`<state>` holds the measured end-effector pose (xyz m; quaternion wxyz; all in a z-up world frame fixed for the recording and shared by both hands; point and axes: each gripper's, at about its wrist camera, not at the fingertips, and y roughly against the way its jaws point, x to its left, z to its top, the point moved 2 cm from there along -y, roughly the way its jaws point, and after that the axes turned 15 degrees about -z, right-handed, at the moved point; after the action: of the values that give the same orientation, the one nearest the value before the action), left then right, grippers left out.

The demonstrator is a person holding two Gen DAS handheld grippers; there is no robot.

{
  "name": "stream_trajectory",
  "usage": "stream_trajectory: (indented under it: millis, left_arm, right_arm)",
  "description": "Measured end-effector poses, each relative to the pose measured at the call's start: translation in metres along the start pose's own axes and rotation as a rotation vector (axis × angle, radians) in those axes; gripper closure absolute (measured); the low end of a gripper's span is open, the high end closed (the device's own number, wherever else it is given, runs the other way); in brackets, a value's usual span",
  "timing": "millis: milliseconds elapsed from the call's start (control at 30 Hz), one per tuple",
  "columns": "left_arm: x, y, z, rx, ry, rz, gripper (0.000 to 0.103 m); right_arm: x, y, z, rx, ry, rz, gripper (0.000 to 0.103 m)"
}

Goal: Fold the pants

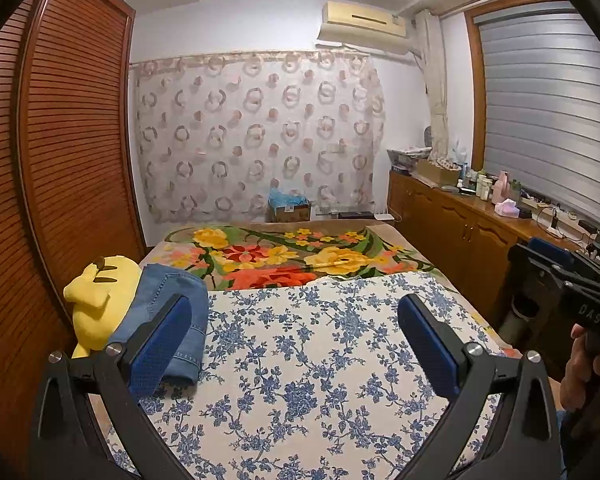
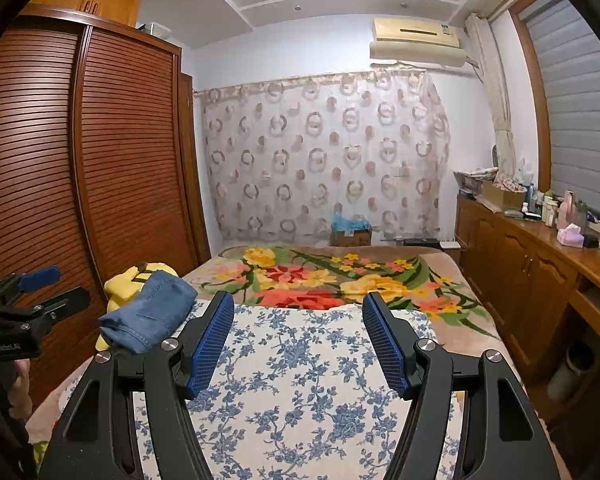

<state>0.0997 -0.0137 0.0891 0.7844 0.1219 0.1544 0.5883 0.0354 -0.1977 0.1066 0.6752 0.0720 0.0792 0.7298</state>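
Since we see the blue denim pants point(image 2: 150, 312) folded, leaning on the yellow plush toy point(image 1: 96, 304) | left gripper point(image 1: 296, 344) and right gripper point(image 2: 298, 340) released, empty, well apart from toy | folding likely finished.

Bed point(image 2: 440, 264) along the slatted wardrobe side, topped by plush floral blanket point(image 2: 320, 276) in yellow, red and green over beige. White cloth with blue flower print point(image 2: 300, 380) spread over near part, its far edge lapping onto the blanket. Folded denim pants point(image 2: 152, 310) at cloth's left edge, partly propped on yellow plush toy point(image 2: 126, 282) lying beside the wardrobe.
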Motion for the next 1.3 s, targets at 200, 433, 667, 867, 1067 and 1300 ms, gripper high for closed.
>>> stream_trajectory:
  millis: [200,433,667,867,1067,1300]
  left_arm:
    - [0.001,0.001,0.000,-0.001,0.003,0.000,0.000]
    - [0.002,0.001,0.000,-0.002,0.000,0.001,0.000]
    - [-0.002,0.008,0.003,-0.008,-0.002,-0.001,0.000]
    - [-0.003,0.009,0.002,-0.008,-0.002,0.002,0.000]
    - [-0.004,0.010,0.003,-0.008,-0.001,0.003,0.000]
    - [-0.003,0.010,0.003,-0.009,-0.002,0.003,0.000]
  right_arm:
    - [-0.002,-0.002,-0.001,0.002,0.003,0.002,0.034]
    - [-0.005,-0.001,-0.002,0.001,0.008,0.014,0.034]
    - [-0.008,-0.004,-0.001,0.003,0.012,0.015,0.034]
    - [-0.009,-0.007,-0.001,0.006,0.012,0.016,0.034]
    - [-0.010,-0.007,-0.001,0.006,0.011,0.016,0.034]
    - [-0.009,-0.007,-0.002,0.006,0.011,0.016,0.034]
